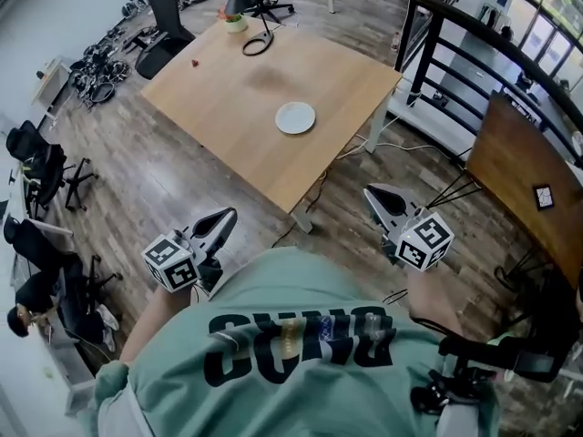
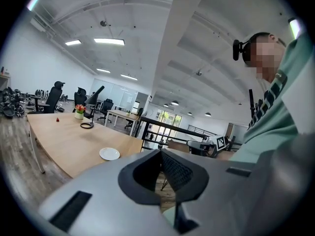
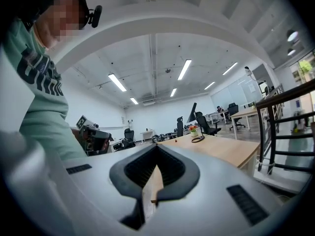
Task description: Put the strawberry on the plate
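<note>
Strawberry: a small red spot on the far left part of the table; it lies alone, with nothing touching it; it is too small here to tell which way it lies
Plate: white and bare; it sits nearer the table's front edge, well apart from the strawberry
Other things: a potted plant and a black cable loop stand at the far end, clear of the path between fruit and plate
Left gripper: jaws together with nothing between them; held off the table, close to the person's body
Right gripper: jaw tips meet and grip nothing; also short of the table, on the other side of the body
Handling, as judged: light; soft flesh that bruises under a hard squeeze; smooth tapered sides that may slip out of the pads toward the tip
Where to take hold: probably across the widest part, just under the leafy cap; one pad on each opposite side, closing only until the fruit stops shifting
Before the grasp: whichever gripper goes in needs its jaws parted wider than the fruit
Risk: crushing it, or nudging it so it rolls on the smooth wood
</note>
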Motion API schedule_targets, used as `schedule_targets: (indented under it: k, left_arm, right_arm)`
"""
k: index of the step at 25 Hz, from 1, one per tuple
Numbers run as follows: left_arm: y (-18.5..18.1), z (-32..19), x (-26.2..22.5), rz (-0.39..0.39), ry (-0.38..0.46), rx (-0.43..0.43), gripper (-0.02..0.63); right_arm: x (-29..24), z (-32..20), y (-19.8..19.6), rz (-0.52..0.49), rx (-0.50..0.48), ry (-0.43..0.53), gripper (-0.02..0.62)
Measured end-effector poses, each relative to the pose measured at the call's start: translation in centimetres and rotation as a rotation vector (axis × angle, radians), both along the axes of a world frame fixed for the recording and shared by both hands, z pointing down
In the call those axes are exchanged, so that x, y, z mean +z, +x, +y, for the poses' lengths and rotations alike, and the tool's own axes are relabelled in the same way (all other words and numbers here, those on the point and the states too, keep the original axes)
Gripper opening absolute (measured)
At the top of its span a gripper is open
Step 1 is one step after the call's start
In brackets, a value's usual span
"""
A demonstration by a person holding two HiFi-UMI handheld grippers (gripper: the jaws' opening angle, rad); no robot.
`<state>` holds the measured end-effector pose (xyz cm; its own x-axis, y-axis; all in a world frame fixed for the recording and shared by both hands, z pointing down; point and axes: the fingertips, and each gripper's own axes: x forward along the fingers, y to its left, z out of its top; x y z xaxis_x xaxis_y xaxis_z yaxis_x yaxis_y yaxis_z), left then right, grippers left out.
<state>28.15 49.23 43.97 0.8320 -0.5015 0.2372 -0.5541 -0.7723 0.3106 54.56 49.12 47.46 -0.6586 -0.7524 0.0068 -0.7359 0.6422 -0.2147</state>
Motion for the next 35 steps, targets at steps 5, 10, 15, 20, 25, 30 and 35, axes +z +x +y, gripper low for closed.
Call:
schedule_targets:
  k: [5, 10, 15, 20, 25, 30, 35]
  left_arm:
    - [-0.4, -0.2, 0.2, -0.019, -0.015, -0.024, 0.005]
    - [-1.6, -2.0, 0.9, 0.022, -0.03, -0.017, 0.005]
    - [-3.7, -5.2, 1.3, 0.07, -0.027, 0.019, 0.005]
    - [-10.2, -10.9, 1.6, 0.129, -0.011, 0.047, 0.005]
    - [-20.8, -17.7, 0.3, 0.152, 0.045, 0.067, 0.005]
    - [-32.7, -23.1, -1.4, 0.194, 0.071, 0.012, 0.005]
    - [-40.4, -26.8, -1.2, 0.208, 0.069, -0.026, 0.005]
  right_arm:
    - [0.6, -0.4, -0.6, -0.019, -0.029, -0.003, 0.006]
    - [0.5, -1.7, -2.5, 0.003, -0.045, -0.014, 0.006]
    - [-0.1, -4.0, -4.9, 0.054, -0.034, -0.017, 0.006]
    - [-0.8, -9.1, -11.0, 0.107, -0.007, -0.018, 0.006]
    - [-3.6, -16.1, -22.4, 0.116, 0.019, 0.013, 0.006]
    - [-5.8, -21.7, -34.4, 0.162, -0.05, 0.02, 0.006]
    - [-6.9, -26.5, -41.6, 0.184, -0.082, 0.016, 0.006]
